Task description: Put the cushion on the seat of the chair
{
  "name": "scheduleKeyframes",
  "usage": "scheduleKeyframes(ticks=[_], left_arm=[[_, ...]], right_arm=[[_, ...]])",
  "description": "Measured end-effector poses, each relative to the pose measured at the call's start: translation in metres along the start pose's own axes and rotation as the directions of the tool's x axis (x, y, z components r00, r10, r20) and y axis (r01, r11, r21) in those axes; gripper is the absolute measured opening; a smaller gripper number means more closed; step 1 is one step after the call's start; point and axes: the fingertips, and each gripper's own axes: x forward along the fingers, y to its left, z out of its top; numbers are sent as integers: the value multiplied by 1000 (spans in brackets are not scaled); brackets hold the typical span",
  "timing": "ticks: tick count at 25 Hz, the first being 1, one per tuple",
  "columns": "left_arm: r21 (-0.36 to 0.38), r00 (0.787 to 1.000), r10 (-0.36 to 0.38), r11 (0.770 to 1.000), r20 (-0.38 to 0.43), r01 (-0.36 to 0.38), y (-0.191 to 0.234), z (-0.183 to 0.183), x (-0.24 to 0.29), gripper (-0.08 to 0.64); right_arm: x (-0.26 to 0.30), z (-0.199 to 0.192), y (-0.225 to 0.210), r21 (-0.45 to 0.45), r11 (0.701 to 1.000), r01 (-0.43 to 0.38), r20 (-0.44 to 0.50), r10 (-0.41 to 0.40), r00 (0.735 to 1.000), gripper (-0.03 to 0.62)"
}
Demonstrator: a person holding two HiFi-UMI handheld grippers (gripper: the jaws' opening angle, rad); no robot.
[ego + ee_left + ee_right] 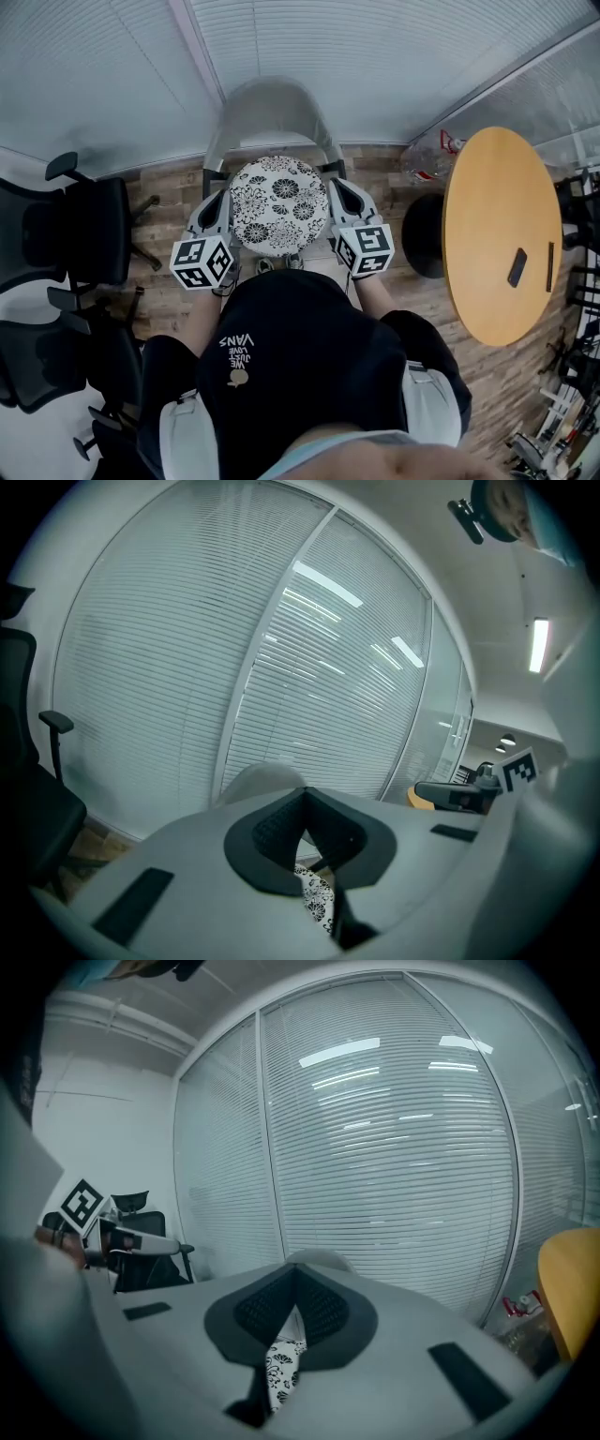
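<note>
A round white cushion with black flower print hangs in front of me, held by its two sides over a grey chair with a curved backrest. My left gripper is shut on the cushion's left edge, and my right gripper is shut on its right edge. In the left gripper view the jaws meet, with a strip of the printed cloth below them. The right gripper view shows the same: closed jaws and pinched cloth. The cushion hides the chair's seat.
A round wooden table on a black base stands at the right, with a small dark object on it. Black office chairs stand at the left. A glass wall with blinds runs behind the grey chair.
</note>
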Motion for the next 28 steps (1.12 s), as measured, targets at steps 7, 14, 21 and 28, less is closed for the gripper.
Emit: scheduleKeyframes(ticks=[7, 14, 21, 28], left_arm=[[2, 1000, -3, 1000, 7, 3, -1, 2, -2, 11], [-1, 1000, -7, 1000, 12, 7, -3, 2, -5, 11], [-1, 1000, -15, 1000, 1, 15, -5, 0, -4, 11], [1, 1000, -19, 1000, 2, 19, -7, 0, -4, 11]], right_arm=[[-1, -2, 4, -12, 1000, -7, -2, 7, 1000, 17], [-3, -2, 8, -23, 1000, -10, -3, 10, 1000, 17], [-5, -1, 7, -23, 1000, -4, -7, 4, 1000, 17], [-6, 0, 6, -28, 1000, -7, -8, 7, 1000, 17]])
